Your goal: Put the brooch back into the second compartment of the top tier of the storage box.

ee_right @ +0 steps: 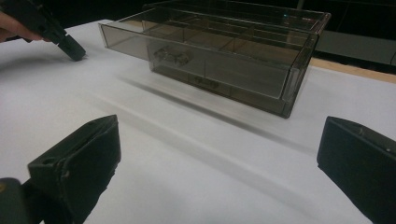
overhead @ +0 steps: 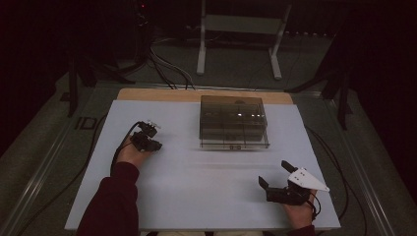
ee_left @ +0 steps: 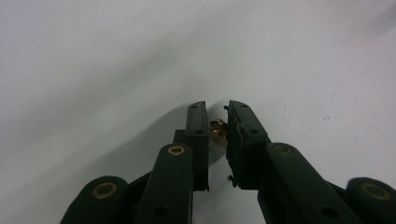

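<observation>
- Smoked clear plastic forms the organizer box (overhead: 233, 122), which stands toward the far middle of the white counter (overhead: 206, 196). Its drawer (ee_right: 196, 53) is pulled partly out toward the person, and the divided compartments are visible through the walls.
- Left gripper (overhead: 146, 137): positioned left of the box, tips down at the counter surface. In the left gripper view, the jaws stand nearly closed and pinch a small brass-coloured part (ee_left: 218, 131) between them. What kind of part it is cannot be told at this size.
- Right gripper (overhead: 276, 178): held low at the near right of the counter, well apart from the box. The jaws are spread wide and hold nothing. The right gripper view looks toward the front of the drawer.
- Status, as judged: the drawer is already open and the small part is already secured, either just above the counter or touching it.
- Remaining, as judged: lift the part, carry it to the open drawer, release it into a compartment, then push the drawer shut. The free right gripper is placed to steady the box or close the drawer.
</observation>
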`<state>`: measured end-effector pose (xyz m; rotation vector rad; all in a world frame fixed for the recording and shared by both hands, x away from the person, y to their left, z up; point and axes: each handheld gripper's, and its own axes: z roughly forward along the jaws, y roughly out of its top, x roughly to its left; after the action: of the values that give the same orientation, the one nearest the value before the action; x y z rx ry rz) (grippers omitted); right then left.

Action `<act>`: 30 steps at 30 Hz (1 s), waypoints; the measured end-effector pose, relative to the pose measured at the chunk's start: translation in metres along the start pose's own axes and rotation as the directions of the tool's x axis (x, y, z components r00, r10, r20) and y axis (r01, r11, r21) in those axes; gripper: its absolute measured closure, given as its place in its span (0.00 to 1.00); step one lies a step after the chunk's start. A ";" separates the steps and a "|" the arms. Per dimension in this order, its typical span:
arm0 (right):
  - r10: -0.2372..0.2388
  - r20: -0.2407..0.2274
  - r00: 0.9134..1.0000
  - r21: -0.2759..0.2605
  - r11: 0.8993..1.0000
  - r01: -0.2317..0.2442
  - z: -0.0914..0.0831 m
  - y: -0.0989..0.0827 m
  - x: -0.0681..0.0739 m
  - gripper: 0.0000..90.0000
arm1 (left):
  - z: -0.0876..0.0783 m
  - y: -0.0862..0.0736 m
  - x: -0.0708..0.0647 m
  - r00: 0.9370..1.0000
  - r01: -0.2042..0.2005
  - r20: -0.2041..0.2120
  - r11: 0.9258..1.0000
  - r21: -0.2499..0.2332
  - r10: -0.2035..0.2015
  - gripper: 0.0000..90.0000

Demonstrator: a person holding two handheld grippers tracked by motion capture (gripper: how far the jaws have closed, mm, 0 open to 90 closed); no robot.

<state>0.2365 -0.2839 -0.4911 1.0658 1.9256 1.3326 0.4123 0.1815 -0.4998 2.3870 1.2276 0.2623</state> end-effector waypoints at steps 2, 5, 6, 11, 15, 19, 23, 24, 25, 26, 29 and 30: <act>0.001 0.001 1.000 0.001 1.000 -0.001 0.000 0.000 0.000 0.00 | -0.001 0.000 0.001 1.000 -0.001 0.002 1.000 -0.003 0.001 0.89; 0.000 0.001 1.000 0.002 1.000 0.000 0.000 0.000 0.000 0.00 | -0.005 0.000 0.001 1.000 0.002 0.005 1.000 -0.015 -0.002 0.89; -0.001 0.001 1.000 0.001 1.000 0.001 0.000 0.000 0.000 0.00 | -0.006 0.000 0.001 1.000 0.004 0.005 1.000 -0.020 -0.003 0.89; 0.000 0.002 1.000 0.002 1.000 0.000 0.000 0.000 0.000 0.00 | -0.012 0.000 0.001 1.000 0.007 0.006 0.999 -0.042 -0.006 0.89; 0.001 0.002 1.000 0.001 1.000 -0.001 0.000 0.000 0.000 0.00 | -0.018 0.000 0.001 1.000 0.011 0.010 0.998 -0.057 -0.011 0.89; 0.001 0.002 1.000 0.001 1.000 -0.001 0.000 0.000 0.000 0.00 | -0.022 0.000 0.001 1.000 0.014 0.013 0.997 -0.071 -0.013 0.89; 0.000 0.002 1.000 0.001 1.000 0.000 0.000 0.000 0.000 0.00 | -0.028 0.002 0.001 1.000 0.010 0.011 0.996 -0.086 -0.010 0.89; 0.000 0.002 1.000 0.001 1.000 0.000 0.000 0.000 0.000 0.00 | -0.028 0.002 0.001 1.000 0.010 0.011 0.996 -0.086 -0.010 0.89; -0.001 0.002 1.000 0.001 1.000 0.001 0.000 0.000 0.000 0.00 | -0.029 0.002 0.000 1.000 0.014 0.011 0.996 -0.090 -0.013 0.89; 0.001 0.002 1.000 0.001 1.000 -0.001 0.000 0.000 0.000 0.00 | -0.030 0.002 0.000 1.000 0.014 0.012 0.996 -0.092 -0.013 0.89; 0.001 0.002 1.000 0.001 1.000 -0.001 0.000 0.000 0.000 0.00 | -0.033 0.003 0.000 1.000 0.016 0.016 0.995 -0.101 -0.014 0.89; 0.001 0.002 1.000 0.001 1.000 -0.001 0.000 0.000 0.000 0.00 | -0.034 0.003 0.000 1.000 0.014 0.014 0.995 -0.101 -0.013 0.89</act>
<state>0.2362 -0.2839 -0.4911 1.0685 1.9246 1.3306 0.4024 0.1898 -0.4687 2.2899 1.1949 0.2967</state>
